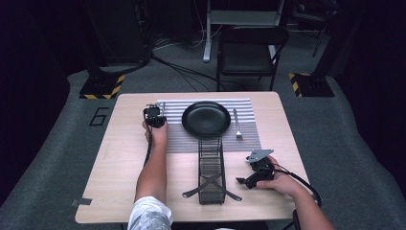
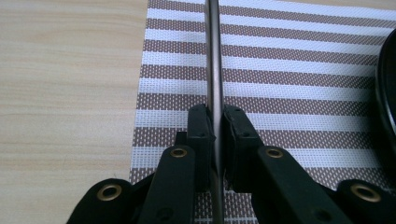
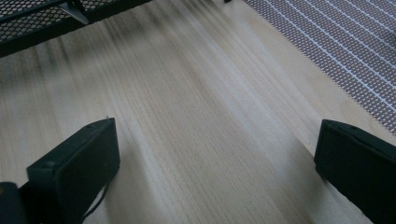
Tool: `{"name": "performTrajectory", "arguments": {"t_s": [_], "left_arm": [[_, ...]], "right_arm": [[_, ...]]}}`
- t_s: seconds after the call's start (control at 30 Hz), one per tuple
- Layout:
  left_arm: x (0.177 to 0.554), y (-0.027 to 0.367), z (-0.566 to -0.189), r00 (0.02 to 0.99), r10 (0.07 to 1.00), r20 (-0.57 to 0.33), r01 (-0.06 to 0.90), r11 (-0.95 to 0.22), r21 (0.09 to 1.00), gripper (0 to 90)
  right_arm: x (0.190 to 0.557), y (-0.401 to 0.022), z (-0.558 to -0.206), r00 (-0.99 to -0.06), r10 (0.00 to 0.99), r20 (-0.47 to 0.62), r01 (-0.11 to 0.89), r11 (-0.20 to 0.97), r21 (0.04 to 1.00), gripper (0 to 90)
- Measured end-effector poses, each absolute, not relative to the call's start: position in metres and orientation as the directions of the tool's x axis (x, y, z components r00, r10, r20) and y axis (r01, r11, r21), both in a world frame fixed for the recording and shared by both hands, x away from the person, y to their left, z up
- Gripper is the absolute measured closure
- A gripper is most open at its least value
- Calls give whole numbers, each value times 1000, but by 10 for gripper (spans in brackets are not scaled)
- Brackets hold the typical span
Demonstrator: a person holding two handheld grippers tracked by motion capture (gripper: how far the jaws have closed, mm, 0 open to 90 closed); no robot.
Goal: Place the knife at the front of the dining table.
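Note:
My left gripper is shut on a thin metal utensil, seen edge-on between the pads. It hangs low over the left part of a brown-and-white striped placemat. Which kind of utensil it is I cannot tell. A black plate lies on the mat just right of that gripper. A fork rests right of the plate. My right gripper stands open over bare wood at the table's right front, nothing between its jaws.
A black wire-mesh caddy stands in front of the plate, with two dark utensils crossed over its near end. The placemat's corner lies ahead of my right gripper. A folding chair stands beyond the table's far edge.

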State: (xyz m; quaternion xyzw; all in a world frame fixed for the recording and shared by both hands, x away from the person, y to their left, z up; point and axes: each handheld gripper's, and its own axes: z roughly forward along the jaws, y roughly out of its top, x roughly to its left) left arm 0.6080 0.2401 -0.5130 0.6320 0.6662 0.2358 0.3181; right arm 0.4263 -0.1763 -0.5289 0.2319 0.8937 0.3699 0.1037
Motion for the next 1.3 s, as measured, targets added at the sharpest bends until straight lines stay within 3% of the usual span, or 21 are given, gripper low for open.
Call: {"name": "performTrajectory", "arguments": {"t_s": [0.57,0.87,1.3], "left_arm": [[608,236,-516,20,992,-123,694,75,716,801],[607,227,-516,69,993,-96,693,22,721,752],[607,230,-516,91,987,-129,696,30,718,696]], "right_arm": [[426,-176,-529,-870,494,-11,342,618,708,0],[426,-176,-529,-871,491,-14,338,619,709,0],[426,-176,-529,-871,491,-11,340,618,709,0]]}}
